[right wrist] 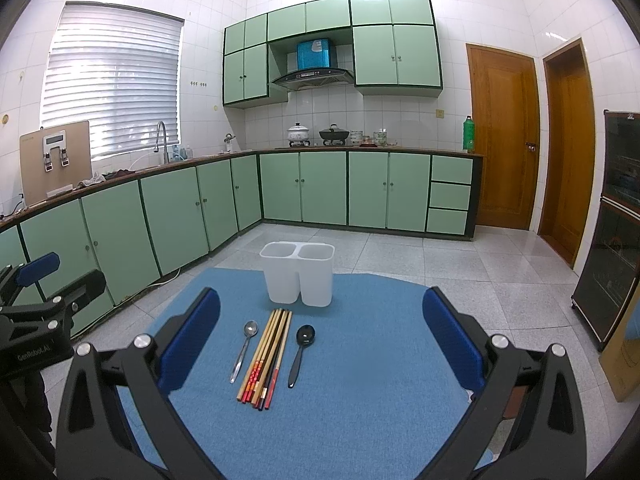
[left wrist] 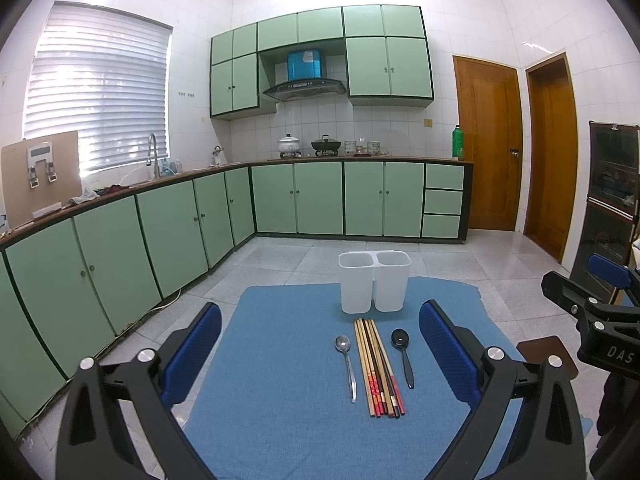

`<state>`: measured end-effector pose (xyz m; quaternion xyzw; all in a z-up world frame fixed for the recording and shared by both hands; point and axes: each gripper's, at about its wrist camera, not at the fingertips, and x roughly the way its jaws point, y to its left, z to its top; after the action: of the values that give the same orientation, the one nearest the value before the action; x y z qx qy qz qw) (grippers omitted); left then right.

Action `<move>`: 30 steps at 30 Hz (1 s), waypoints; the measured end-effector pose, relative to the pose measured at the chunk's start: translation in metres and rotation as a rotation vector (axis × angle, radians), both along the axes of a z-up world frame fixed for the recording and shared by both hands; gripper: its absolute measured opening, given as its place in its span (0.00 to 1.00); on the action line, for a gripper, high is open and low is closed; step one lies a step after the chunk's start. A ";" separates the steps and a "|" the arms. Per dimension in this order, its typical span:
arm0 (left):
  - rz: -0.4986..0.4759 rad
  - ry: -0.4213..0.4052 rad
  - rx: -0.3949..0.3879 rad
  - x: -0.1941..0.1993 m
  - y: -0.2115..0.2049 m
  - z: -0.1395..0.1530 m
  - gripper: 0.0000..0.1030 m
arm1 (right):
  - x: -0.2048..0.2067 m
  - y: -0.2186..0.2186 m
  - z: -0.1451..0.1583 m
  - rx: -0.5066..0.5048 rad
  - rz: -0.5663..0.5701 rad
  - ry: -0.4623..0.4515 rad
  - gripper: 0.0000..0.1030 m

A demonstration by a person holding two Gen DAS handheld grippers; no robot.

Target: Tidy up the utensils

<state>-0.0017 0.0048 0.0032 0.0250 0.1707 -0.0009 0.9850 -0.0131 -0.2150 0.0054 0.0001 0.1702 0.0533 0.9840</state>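
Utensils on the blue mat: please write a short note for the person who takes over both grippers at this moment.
Left gripper: open, holds nothing, above the near part of the blue mat.
Right gripper: open, holds nothing, same height.
On the mat: metal spoon, bundle of chopsticks, black spoon, lying side by side.
Behind them stands the white two-compartment holder; its inside is not visible.
Done: no utensil appears moved yet.
Left: put both spoons and the chopsticks into the holder.

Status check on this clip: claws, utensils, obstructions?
Left claw open, right claw open, both empty. Metal spoon, chopsticks, black spoon on blue mat; white holder empty. Path clear.
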 end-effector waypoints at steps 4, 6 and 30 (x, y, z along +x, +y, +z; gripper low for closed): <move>0.001 0.000 -0.001 0.000 0.001 0.001 0.94 | 0.000 0.000 -0.001 0.002 0.000 0.000 0.95; 0.001 0.000 0.001 0.000 0.001 0.000 0.94 | 0.000 0.001 -0.002 0.001 -0.001 0.000 0.95; 0.006 0.009 -0.005 0.003 0.001 -0.007 0.94 | 0.007 0.002 -0.009 0.001 -0.001 0.014 0.95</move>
<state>0.0016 0.0061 -0.0035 0.0219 0.1753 0.0016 0.9843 -0.0065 -0.2126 -0.0033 0.0008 0.1770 0.0530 0.9828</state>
